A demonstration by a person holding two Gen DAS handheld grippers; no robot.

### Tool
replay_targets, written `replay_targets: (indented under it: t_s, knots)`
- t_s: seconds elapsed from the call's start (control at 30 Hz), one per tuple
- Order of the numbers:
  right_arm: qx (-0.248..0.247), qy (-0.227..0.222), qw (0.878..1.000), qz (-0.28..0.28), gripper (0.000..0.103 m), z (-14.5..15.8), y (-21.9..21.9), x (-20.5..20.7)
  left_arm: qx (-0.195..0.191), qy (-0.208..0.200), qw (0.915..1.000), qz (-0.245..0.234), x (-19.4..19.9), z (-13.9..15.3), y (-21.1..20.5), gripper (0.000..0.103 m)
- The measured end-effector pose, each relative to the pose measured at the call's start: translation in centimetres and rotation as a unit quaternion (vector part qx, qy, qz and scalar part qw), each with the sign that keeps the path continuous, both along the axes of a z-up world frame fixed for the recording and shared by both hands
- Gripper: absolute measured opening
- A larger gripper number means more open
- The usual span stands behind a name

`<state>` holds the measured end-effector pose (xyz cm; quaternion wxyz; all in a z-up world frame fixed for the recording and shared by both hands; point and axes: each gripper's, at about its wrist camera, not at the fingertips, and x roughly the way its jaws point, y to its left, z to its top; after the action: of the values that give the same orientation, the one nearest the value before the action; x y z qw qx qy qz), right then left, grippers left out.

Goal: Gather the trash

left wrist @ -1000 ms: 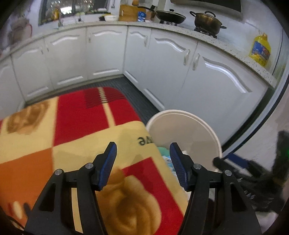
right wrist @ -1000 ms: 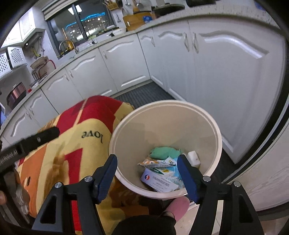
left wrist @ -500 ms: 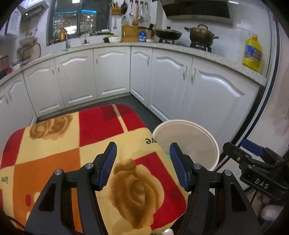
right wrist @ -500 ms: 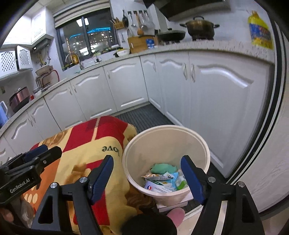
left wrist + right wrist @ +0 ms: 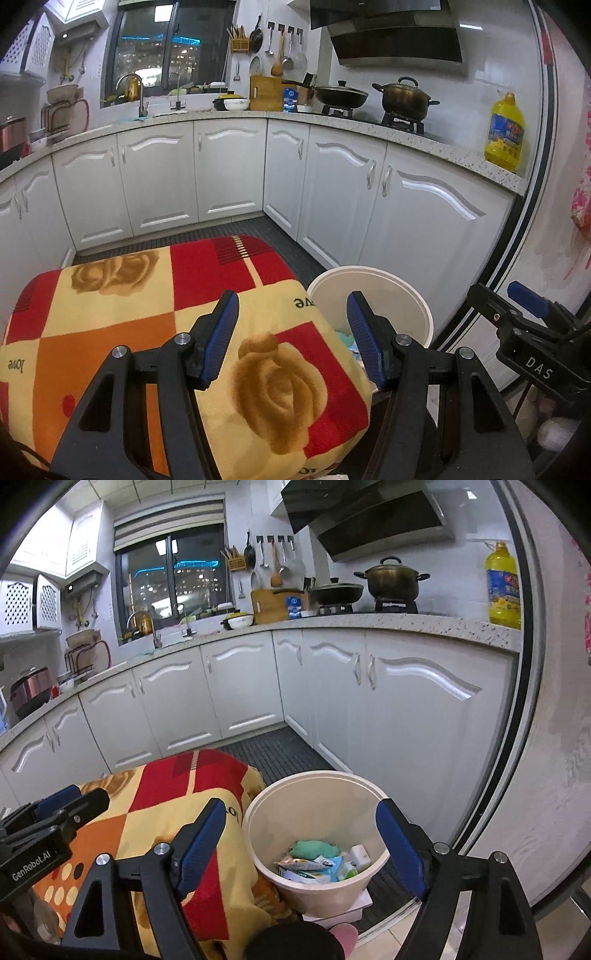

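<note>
left gripper (image 5: 291,334) spread, empty, lower centre over blanket (image 5: 155,325) | right gripper (image 5: 301,847) spread, empty, above trash bin (image 5: 317,786) lower centre | trash (image 5: 323,860) lies in bin bottom | risk: low reach could clip rim, tipping bin

The bin (image 5: 317,845) sits lower centre, trash (image 5: 321,860) inside, blanket (image 5: 155,834) to its left, cabinets (image 5: 369,701) behind.

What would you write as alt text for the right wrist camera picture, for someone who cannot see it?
An open two-finger right gripper hangs empty above a cream waste bin holding wrappers and a green cloth. Left of the bin is a red and yellow blanket; behind it are white kitchen cabinets.
</note>
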<state>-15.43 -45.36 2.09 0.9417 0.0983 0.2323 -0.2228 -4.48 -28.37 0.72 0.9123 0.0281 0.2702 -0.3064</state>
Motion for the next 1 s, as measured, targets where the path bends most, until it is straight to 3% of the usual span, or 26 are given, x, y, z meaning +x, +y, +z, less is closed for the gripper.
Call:
replay_targets:
  t_s: [0.3, 1.0]
  knots:
    - [-0.026, -0.017, 0.999, 0.007, 0.082, 0.7, 1.5, 0.0, -0.015, -0.016, 0.9997, 0.007, -0.6, 0.5, 0.8, 0.06]
    - [-0.027, -0.033, 0.999, 0.023, 0.087, 1.7, 2.2, 0.2, -0.019, -0.028, 0.9992, 0.02, -0.6, 1.0, 1.5, 0.06]
